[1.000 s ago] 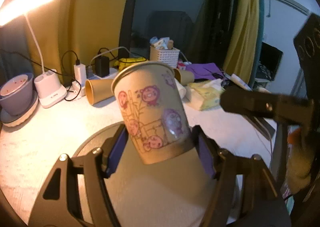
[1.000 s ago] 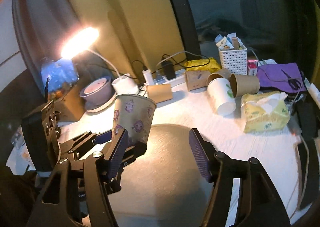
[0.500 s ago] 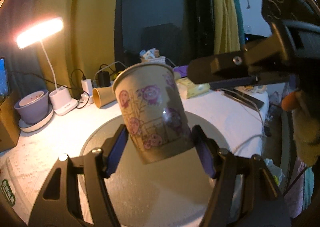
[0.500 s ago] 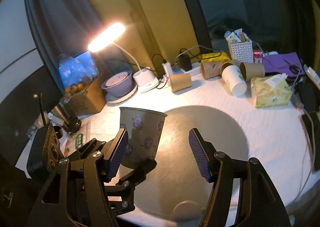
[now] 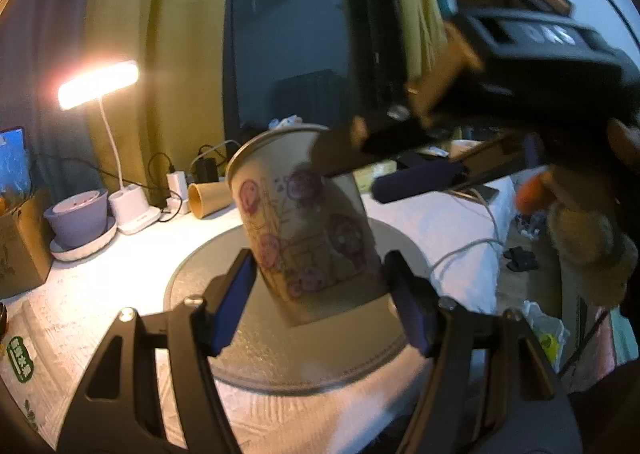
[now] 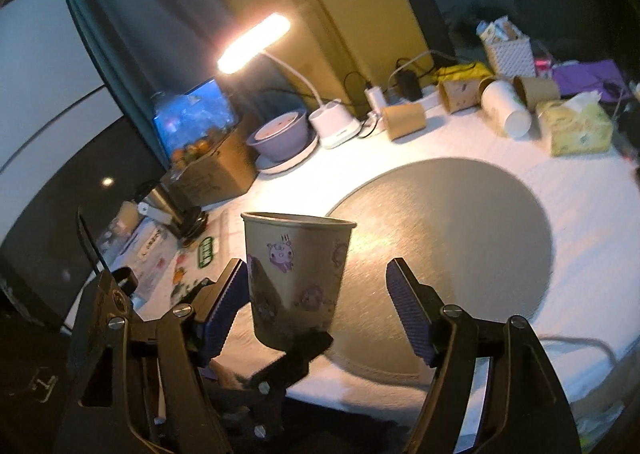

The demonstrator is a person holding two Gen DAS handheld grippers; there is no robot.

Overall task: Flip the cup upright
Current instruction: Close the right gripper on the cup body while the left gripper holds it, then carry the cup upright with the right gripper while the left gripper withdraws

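Note:
A paper cup (image 5: pixel 304 226) printed with pink and purple cartoon animals is held mouth up, tilted a little, between the blue pads of my left gripper (image 5: pixel 320 294), well above the round grey mat (image 5: pixel 280 350). The left gripper is shut on the cup. In the right wrist view the same cup (image 6: pixel 296 274) sits upright in the left gripper, above the near left edge of the mat (image 6: pixel 460 222). My right gripper (image 6: pixel 320 314) is open and empty, its jaws wide apart. It shows blurred at the upper right of the left wrist view (image 5: pixel 460 170).
A lit desk lamp (image 6: pixel 336 122), a purple bowl (image 6: pixel 280 138), a cardboard box (image 6: pixel 212 170), chargers, several paper cups lying on their sides (image 6: pixel 504 106), a tissue pack (image 6: pixel 576 126) and a white basket (image 6: pixel 508 54) line the back of the white table.
Both grippers have risen higher above the table. The cup stays gripped in the left gripper, mouth up. The right gripper has swung across above and to the right of the cup.

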